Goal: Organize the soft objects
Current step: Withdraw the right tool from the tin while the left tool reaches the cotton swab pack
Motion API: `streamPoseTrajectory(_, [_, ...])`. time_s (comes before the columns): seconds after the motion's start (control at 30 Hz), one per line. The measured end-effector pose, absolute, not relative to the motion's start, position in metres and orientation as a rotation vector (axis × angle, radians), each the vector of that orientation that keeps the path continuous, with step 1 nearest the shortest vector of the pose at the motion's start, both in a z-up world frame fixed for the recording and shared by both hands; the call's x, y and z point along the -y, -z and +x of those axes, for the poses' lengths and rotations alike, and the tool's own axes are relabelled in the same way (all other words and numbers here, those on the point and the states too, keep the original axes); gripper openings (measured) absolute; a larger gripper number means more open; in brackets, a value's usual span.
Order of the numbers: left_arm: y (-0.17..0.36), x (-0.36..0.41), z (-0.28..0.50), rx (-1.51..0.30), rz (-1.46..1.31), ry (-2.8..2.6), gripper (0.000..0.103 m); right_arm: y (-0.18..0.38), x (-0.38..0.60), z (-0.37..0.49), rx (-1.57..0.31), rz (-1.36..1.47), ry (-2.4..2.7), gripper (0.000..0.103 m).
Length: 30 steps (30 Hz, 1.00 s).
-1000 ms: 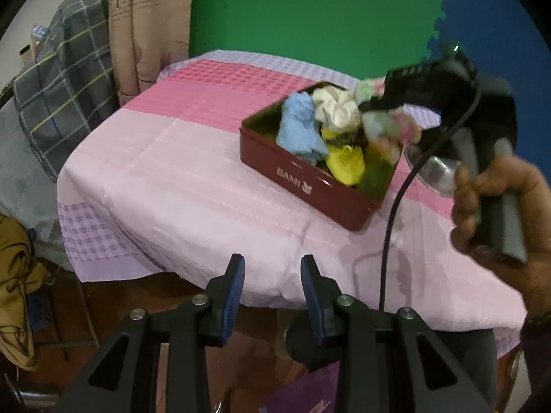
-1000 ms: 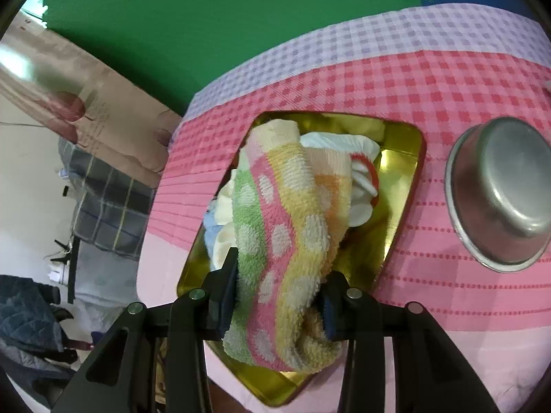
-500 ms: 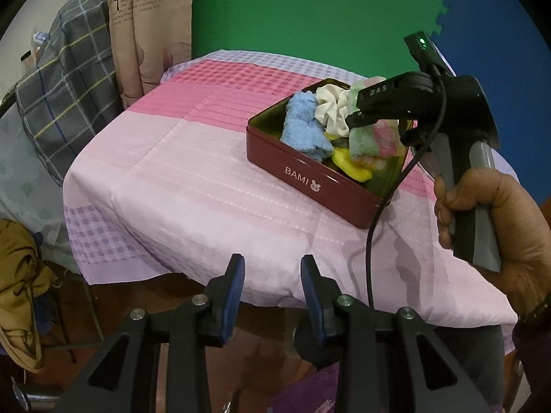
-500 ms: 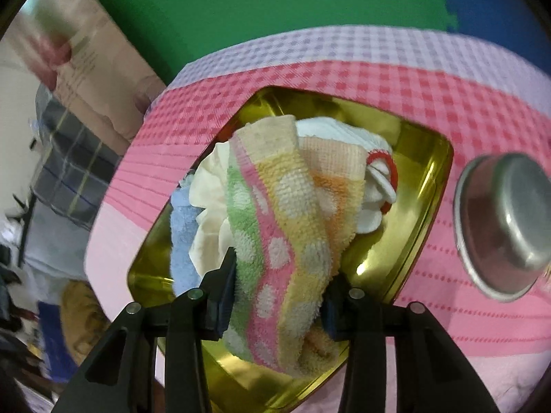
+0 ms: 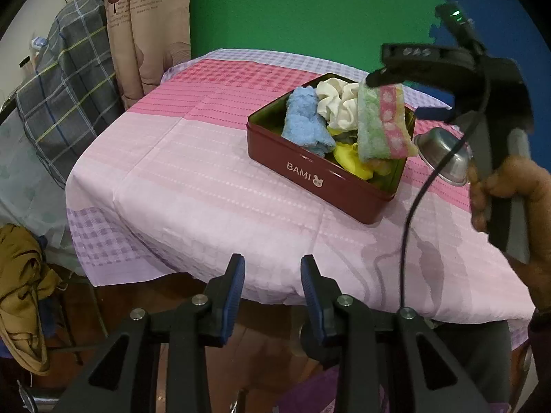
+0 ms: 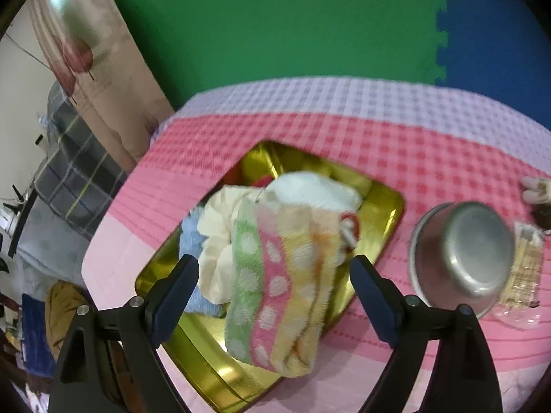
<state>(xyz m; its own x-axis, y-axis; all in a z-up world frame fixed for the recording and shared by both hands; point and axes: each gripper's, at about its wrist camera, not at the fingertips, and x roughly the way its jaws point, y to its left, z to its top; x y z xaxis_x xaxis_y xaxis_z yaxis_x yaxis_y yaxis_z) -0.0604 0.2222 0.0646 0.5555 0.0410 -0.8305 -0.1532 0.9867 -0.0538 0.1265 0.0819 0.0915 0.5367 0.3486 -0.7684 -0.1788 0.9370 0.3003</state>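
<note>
A dark red tin (image 5: 310, 172) with a gold inside (image 6: 385, 220) stands on the pink tablecloth. It holds a blue cloth (image 5: 304, 122), a cream scrunchie (image 5: 339, 105), a yellow item (image 5: 351, 161) and a white cloth (image 6: 313, 189). A striped dotted towel (image 6: 282, 282) lies over the tin's contents, also seen in the left wrist view (image 5: 380, 122). My right gripper (image 6: 275, 285) is open above the tin, its pads apart from the towel. My left gripper (image 5: 272, 285) is open and empty off the table's near edge.
A steel bowl (image 6: 465, 251) sits right of the tin, also in the left wrist view (image 5: 444, 155). A wrapped snack (image 6: 523, 272) lies beyond it. A plaid cloth (image 5: 65, 93) and a curtain (image 5: 148, 27) stand left of the table.
My right gripper has opened and let go of the striped towel, which now rests in the tin. The right gripper has risen slightly. The left gripper has stayed put.
</note>
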Motion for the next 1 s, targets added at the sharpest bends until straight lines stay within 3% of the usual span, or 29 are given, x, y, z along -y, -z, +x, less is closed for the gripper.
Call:
streamPoseTrajectory(0.13, [-0.063,-0.219,-0.06,-0.978,-0.107,-0.118,0.034,-0.101,-0.074,0.113,-0.885,0.192,-0.341,0.084])
streamPoseTrajectory(0.23, [-0.061,-0.218,-0.06,-0.984,-0.099,-0.118,0.034,-0.09,-0.081,0.115,-0.932,0.122,-0.355,0.054])
streamPoseTrajectory(0.37, [-0.06,-0.215,-0.06,-0.982,-0.077,-0.122,0.034,-0.081,-0.082,0.112,-0.965,0.108,-0.38,0.048])
streamPoseTrajectory(0.5, [-0.059,-0.212,-0.06,-0.976,-0.044,-0.131,0.034,-0.097,-0.051,0.096,-0.893,0.178,-0.385,0.048])
streamPoseTrajectory(0.67, [-0.057,-0.207,-0.062,-0.98,-0.031,-0.115,0.034,-0.107,0.053,0.055,-0.8,0.311,-0.245,0.071])
streamPoseTrajectory(0.93, [-0.04,-0.166,-0.066,-1.04,0.09,0.036,0.034,-0.055,0.226,-0.005,-0.896,0.141,0.269,0.072])
streamPoseTrajectory(1.0, [-0.036,-0.152,-0.067,-1.07,0.106,0.099,0.034,-0.042,0.262,-0.015,-0.921,0.069,0.387,0.079])
